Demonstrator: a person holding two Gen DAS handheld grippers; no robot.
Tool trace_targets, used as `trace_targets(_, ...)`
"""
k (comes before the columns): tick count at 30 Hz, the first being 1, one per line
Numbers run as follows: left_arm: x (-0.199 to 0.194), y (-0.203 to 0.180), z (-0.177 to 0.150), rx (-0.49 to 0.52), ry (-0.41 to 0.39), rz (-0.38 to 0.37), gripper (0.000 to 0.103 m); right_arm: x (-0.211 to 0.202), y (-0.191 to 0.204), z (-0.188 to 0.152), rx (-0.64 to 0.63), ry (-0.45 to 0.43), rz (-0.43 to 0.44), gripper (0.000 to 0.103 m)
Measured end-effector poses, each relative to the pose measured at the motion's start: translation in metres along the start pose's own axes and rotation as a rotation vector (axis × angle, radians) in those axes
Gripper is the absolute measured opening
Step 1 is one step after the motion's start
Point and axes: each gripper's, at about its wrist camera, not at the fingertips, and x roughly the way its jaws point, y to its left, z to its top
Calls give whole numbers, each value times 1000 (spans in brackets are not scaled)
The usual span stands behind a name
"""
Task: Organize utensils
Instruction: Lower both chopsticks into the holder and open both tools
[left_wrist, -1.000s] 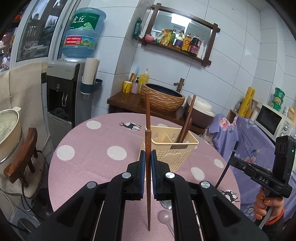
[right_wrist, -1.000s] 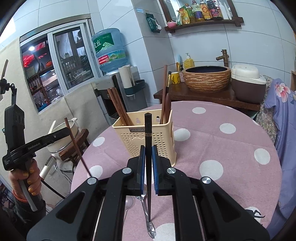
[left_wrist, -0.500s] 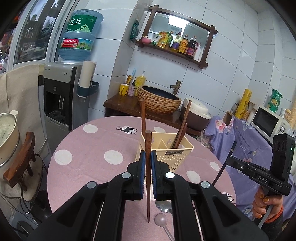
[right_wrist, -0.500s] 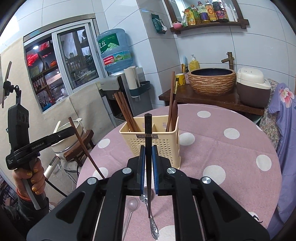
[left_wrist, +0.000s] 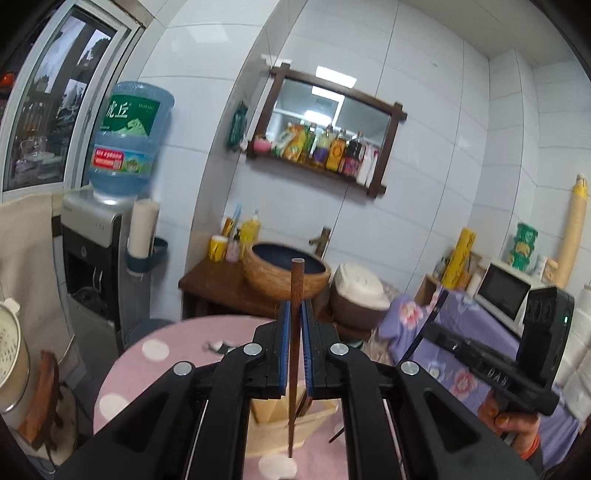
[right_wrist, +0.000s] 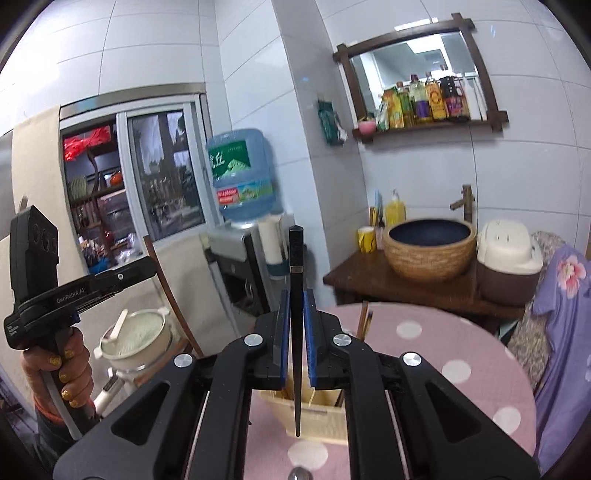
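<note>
Gripping upright, left gripper is clamped on a reddish-brown wooden chopstick, its long axis vertical, tip hanging over the cream slotted plastic utensil caddy just below and ahead on the pink polka-dot round table. Right gripper is clamped on a black chopstick with gold band, also vertical, tip over the same caddy. Neither hand looks clearly nearer.
</note>
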Motion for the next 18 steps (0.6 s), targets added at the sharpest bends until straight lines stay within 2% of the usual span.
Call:
trace_targets(2,16,-3,15,0,-21,30,7,11,0,10,-3,-22,-33,8)
trace_targets(5,39,-1,17,-8,-10,47,7,33,-4,12,1,-22,-73,8)
trace_targets(11,77,12,-23,-18,41,113,7,71,-16,-24,-20,35,-135,8)
trace_targets(18,100,23,-77,-15,130,164,7,92,-30,-59,9,98,-144,8)
